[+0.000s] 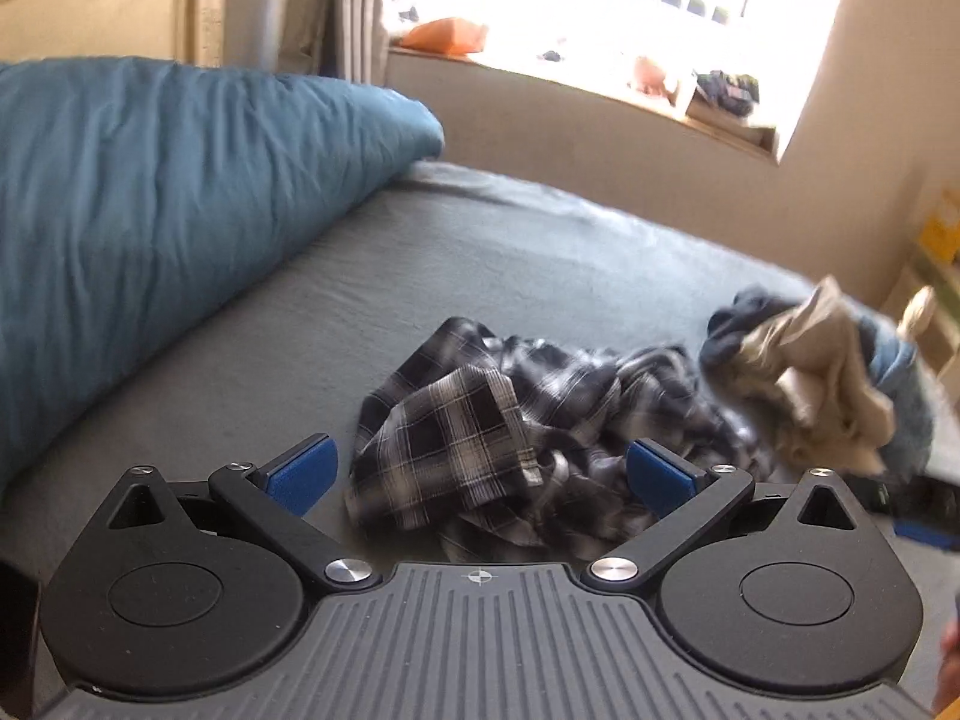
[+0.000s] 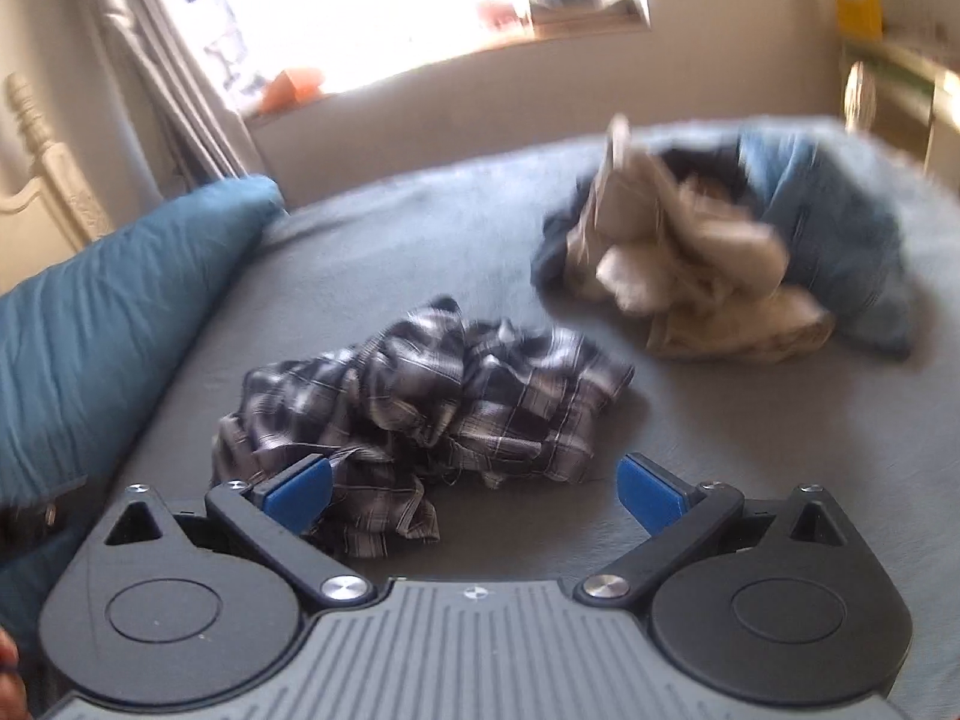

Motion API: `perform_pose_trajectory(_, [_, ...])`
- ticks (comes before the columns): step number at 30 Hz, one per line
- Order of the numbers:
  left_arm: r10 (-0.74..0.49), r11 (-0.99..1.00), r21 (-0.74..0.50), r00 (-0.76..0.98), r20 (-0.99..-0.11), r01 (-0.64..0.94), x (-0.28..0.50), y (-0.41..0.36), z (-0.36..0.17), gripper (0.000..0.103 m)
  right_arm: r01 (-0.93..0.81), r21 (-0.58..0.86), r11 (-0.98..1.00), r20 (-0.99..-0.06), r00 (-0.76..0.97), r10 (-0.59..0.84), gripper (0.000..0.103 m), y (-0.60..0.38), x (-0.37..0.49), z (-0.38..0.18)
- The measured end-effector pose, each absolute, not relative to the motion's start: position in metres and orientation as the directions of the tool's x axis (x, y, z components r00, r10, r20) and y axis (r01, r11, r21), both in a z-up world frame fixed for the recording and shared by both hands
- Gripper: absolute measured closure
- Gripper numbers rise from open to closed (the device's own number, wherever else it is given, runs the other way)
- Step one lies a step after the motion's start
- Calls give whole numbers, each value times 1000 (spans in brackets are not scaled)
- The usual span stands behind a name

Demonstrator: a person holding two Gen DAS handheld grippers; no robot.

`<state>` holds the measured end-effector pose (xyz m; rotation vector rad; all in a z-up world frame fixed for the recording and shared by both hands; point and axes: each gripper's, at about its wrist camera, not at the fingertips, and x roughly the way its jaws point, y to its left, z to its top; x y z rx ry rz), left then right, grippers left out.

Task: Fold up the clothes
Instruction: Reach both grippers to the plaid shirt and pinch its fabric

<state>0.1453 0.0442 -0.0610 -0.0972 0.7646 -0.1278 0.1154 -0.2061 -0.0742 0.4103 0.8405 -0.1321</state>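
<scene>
The plaid shirt (image 1: 510, 438) is thin woven cloth, so it should be light, limp and quick to sag or slide; a pinch at an edge, such as a collar, hem or shoulder seam, would likely hold better than a grab into the bunched middle. It is checked in dark navy, grey and white, crumpled into a loose heap with folds running every way, and no collar or sleeve can be told apart. It lies on the grey sheet of the bed (image 1: 540, 252), near the edge closest to both cameras, with a teal duvet (image 1: 150, 210) toward the headboard side. A second pile of clothes (image 2: 720, 252), beige, dark and denim blue, sits well apart toward the far corner. The left gripper (image 1: 480, 474) hovers just over the shirt, jaws spread and empty; the right gripper (image 2: 474, 486) likewise gapes wide, holding nothing.
</scene>
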Motion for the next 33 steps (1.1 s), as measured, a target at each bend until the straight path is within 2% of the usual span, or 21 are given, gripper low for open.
perform_pose_trajectory(4, [-193,973,-49,675,-712,226,178,9,-87,0,364,378,851,-789,608,91,5,-236,161,-123])
perform_pose_trajectory(6, [-211,953,-1,660,-721,304,196,-15,-100,1,420,410,810,-805,583,105,15,-253,181,-148])
perform_pose_trajectory(9, [-228,916,56,630,-742,397,226,-51,-120,4,496,443,747,-825,551,124,23,-276,206,-184])
perform_pose_trajectory(11, [-232,890,84,605,-762,447,246,-70,-134,4,528,460,714,-834,532,143,24,-287,219,-203])
perform_pose_trajectory(13, [-223,872,96,565,-794,479,263,-80,-145,11,541,470,697,-844,507,175,26,-292,229,-218])
perform_pose_trajectory(15, [-211,855,103,522,-827,509,280,-88,-156,31,552,488,675,-850,477,225,36,-295,234,-230])
perform_pose_trajectory(16, [-203,845,106,499,-842,524,288,-92,-161,37,552,500,667,-848,467,250,39,-295,235,-233])
perform_pose_trajectory(17, [-183,843,108,471,-863,526,297,-93,-167,52,552,506,663,-848,458,265,51,-295,235,-234])
perform_pose_trajectory(18, [-154,851,111,446,-882,512,305,-93,-170,63,550,511,661,-847,452,279,65,-295,234,-231])
perform_pose_trajectory(19, [-122,862,116,423,-898,494,313,-92,-173,71,546,516,660,-846,445,294,76,-295,232,-228])
perform_pose_trajectory(20, [-97,874,117,405,-909,471,320,-89,-173,88,545,517,660,-847,438,302,92,-295,231,-221])
perform_pose_trajectory(21, [-80,890,115,398,-914,442,326,-82,-167,93,546,516,660,-849,431,307,92,-296,230,-213])
perform_pose_trajectory(26, [12,938,146,393,-920,315,349,-46,-121,99,528,502,685,-856,416,306,93,-302,226,-158])
perform_pose_trajectory(29, [114,924,251,420,-900,288,349,-22,-84,100,527,498,689,-856,424,295,93,-308,222,-120])
perform_pose_trajectory(33, [230,930,332,452,-862,159,344,20,-49,102,522,495,695,-851,452,268,94,-326,215,-75])
